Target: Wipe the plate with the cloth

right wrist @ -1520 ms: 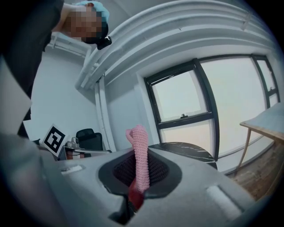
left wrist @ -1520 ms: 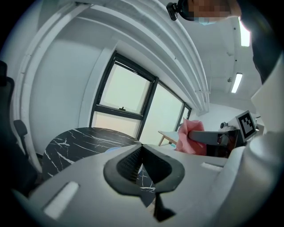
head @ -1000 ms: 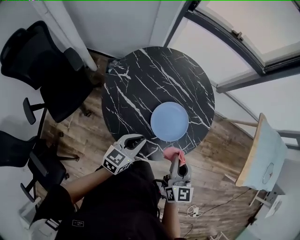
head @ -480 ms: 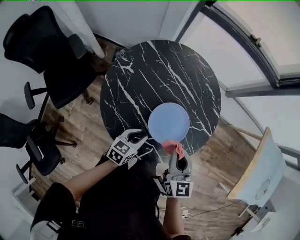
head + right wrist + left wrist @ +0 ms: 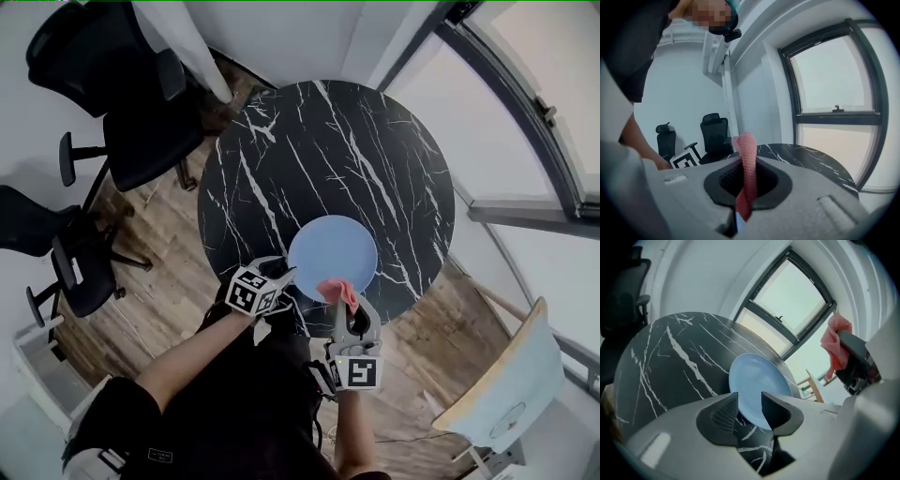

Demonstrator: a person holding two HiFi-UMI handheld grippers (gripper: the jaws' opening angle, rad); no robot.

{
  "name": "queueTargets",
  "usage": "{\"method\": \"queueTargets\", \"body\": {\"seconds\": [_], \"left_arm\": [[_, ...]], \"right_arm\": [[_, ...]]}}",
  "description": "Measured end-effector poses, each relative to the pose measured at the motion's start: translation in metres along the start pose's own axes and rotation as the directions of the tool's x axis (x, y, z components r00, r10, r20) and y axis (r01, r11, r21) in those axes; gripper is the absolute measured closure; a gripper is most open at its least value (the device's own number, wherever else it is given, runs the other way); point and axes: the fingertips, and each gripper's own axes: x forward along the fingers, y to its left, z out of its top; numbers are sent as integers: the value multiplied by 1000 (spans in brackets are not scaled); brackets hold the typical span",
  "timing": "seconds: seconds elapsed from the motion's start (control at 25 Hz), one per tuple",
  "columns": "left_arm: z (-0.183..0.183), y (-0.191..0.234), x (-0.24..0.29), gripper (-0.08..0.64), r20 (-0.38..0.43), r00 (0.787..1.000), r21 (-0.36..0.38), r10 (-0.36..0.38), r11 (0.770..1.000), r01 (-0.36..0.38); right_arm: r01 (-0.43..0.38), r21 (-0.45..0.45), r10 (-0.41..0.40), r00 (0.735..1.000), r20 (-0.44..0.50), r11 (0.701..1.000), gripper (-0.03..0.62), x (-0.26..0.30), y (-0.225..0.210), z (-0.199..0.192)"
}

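**Blue plate (image 5: 333,255) flat, pink cloth (image 5: 337,291) pinched**

We see the round, pale-blue plate lying flat by the near edge of the black marble table (image 5: 309,159). The pink cloth, bunched and upright, is clamped in the right gripper (image 5: 343,302) at the plate's near rim.

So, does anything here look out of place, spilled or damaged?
Nothing stands out. The blue plate lies flat and whole on the marble table, and the pink cloth is pinched in the right gripper.

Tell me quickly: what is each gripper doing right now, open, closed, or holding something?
Left gripper: open, jaws just opening, gripping nothing; the plate shows its near rim in the gap.
Right gripper: closed on the pink cloth.
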Motion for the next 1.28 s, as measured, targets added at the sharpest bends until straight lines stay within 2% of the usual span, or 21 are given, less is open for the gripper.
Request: {"method": "queueTargets", "body": {"seconds": [0.12,0.2,0.32,0.52,0.6,0.76,0.88,1.12,1.28], "left_arm": [[-1,16,12,396,14,999,-126,46,991,-44],[-3,25,16,396,20,997,-167,77,983,-73],[-5,29,22,396,24,995,-172,99,981,-93],[-11,27,43,396,13,997,-234,78,969,-73],[-15,27,50,397,-5,997,-236,72,969,-71],[-13,32,55,465,-30,997,-229,68,971,-73],[-12,38,57,515,-50,997,-237,66,969,-76],[-13,40,54,528,-54,996,-255,72,963,-83],[-20,40,50,528,-50,996,-272,70,959,-81]], "right_arm": [[-46,-17,46,999,-11,999,583,7,-5,-10],[-73,-17,73,997,-23,997,583,11,-6,-18],[-108,-8,108,993,-43,994,583,17,-8,-28],[-124,-66,121,991,-49,990,583,37,-20,-47],[-125,-74,121,991,-60,989,583,43,-21,-53],[-143,-66,137,987,-88,987,583,61,-18,-69],[-184,-90,170,975,-142,979,583,75,-10,-85],[-272,-159,217,930,-296,949,581,96,7,-127],[-304,-246,208,913,-351,920,581,112,16,-146]]}}
